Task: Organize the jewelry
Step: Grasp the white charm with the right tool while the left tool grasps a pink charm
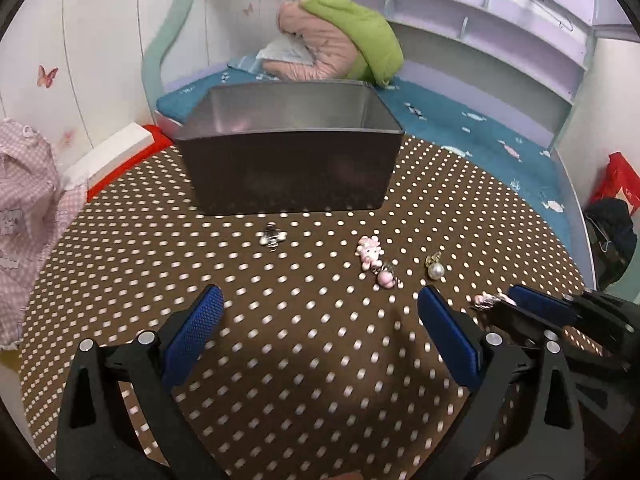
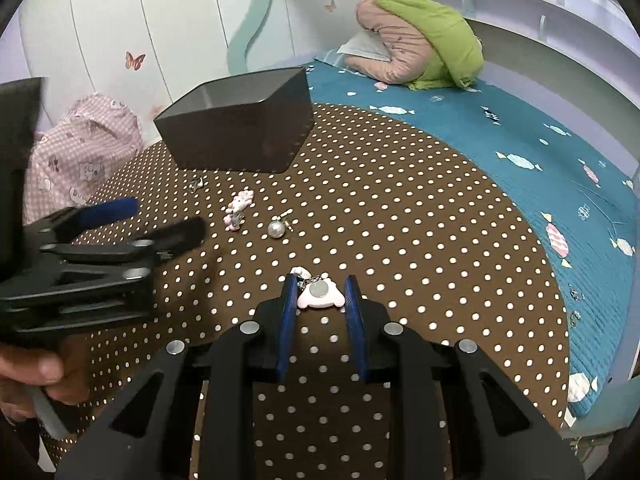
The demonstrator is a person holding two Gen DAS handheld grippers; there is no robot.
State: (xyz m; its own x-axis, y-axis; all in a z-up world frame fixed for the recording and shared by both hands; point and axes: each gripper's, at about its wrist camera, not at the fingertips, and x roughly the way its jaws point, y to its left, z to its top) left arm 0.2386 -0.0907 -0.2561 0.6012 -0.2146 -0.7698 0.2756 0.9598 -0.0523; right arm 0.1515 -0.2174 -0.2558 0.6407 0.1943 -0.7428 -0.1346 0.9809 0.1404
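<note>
A dark grey open box [image 1: 288,168] stands on a brown polka-dot cloth [image 1: 280,320]; it also shows in the right wrist view [image 2: 240,136]. In front of it lie a small silver piece [image 1: 272,236], a pink charm [image 1: 370,254] and a pearl earring [image 1: 436,270]. My left gripper [image 1: 320,304] is open and empty above the cloth. My right gripper [image 2: 320,284] is shut on a pink-and-white charm [image 2: 320,294]. The pearl earring [image 2: 277,229] and the pink charm [image 2: 239,205] lie ahead of it to the left.
A teal bedspread [image 2: 500,128] lies under the cloth. A pink and green quilt [image 1: 340,40] is heaped behind the box. Pink checked clothing [image 1: 24,216] lies at the left. A red and white box [image 1: 116,156] sits by the wall.
</note>
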